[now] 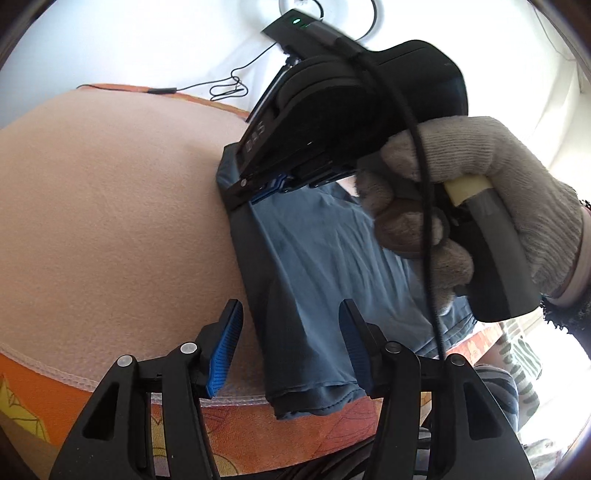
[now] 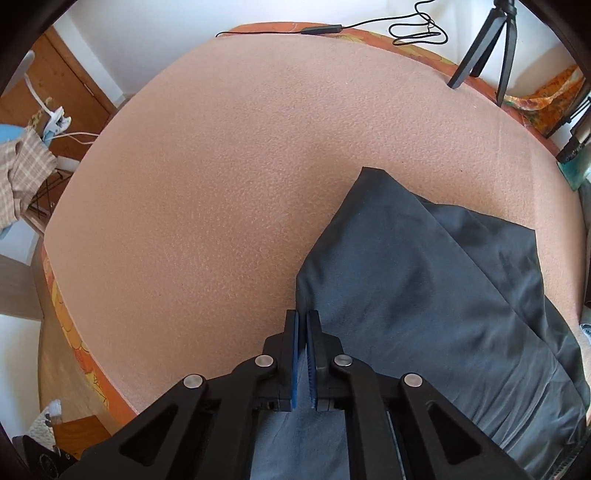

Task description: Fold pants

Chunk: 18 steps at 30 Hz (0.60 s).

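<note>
Dark blue-grey pants (image 1: 314,266) lie folded on a pink blanket (image 1: 110,206) and also show in the right wrist view (image 2: 424,288). My left gripper (image 1: 291,347) is open, its blue pads on either side of the pants' near edge, just above the cloth. My right gripper (image 2: 304,321) is shut on the pants' folded edge; in the left wrist view it (image 1: 269,186) pinches the far end of that edge, held by a gloved hand (image 1: 461,192).
The blanket covers an orange patterned sheet (image 1: 44,380). A black cable (image 2: 369,26) lies at the far edge. A black tripod (image 2: 487,48) stands at the far right. A wooden cabinet (image 2: 62,88) and checked cloth (image 2: 22,177) are at left.
</note>
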Each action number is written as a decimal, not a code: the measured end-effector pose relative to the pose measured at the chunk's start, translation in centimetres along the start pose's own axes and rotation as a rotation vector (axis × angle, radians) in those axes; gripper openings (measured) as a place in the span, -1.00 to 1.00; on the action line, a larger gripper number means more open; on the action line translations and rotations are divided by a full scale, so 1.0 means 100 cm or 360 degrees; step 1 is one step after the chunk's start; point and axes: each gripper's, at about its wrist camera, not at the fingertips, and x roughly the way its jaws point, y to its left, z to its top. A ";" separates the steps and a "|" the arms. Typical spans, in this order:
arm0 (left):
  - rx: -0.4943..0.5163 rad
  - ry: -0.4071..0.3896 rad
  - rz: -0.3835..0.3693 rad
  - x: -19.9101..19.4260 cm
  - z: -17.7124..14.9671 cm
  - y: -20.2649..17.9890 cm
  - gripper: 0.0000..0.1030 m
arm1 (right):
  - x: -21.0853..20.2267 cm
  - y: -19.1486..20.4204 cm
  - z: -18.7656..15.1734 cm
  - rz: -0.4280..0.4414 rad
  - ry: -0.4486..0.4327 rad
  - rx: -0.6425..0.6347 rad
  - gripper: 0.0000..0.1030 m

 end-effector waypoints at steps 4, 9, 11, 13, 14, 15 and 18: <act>-0.0091 0.0041 -0.0142 0.007 0.000 0.010 -0.75 | -0.011 -0.015 -0.006 0.0088 -0.0045 0.0074 -0.99; -0.0036 0.0004 -0.0219 0.005 0.003 -0.003 -0.85 | -0.016 -0.022 -0.007 0.0104 -0.0018 0.0059 -0.68; -0.0012 -0.0011 -0.0233 0.003 0.003 -0.007 -0.85 | -0.019 -0.017 -0.006 0.0054 -0.0017 0.0043 -0.12; 0.0026 -0.0016 -0.0231 0.001 0.003 -0.014 -0.85 | -0.019 -0.014 -0.001 0.0008 -0.0021 0.0023 -0.12; 0.0043 -0.0017 -0.0227 0.002 0.003 -0.018 -0.85 | -0.017 -0.011 0.003 -0.0008 -0.0010 0.0011 -0.07; 0.0055 -0.0018 -0.0226 0.001 0.003 -0.020 -0.85 | -0.014 -0.009 0.006 -0.0041 0.0006 -0.0004 -0.01; 0.0098 -0.0017 -0.0228 -0.001 0.002 -0.026 -0.85 | -0.005 0.000 0.013 -0.0172 0.0055 -0.0064 -0.01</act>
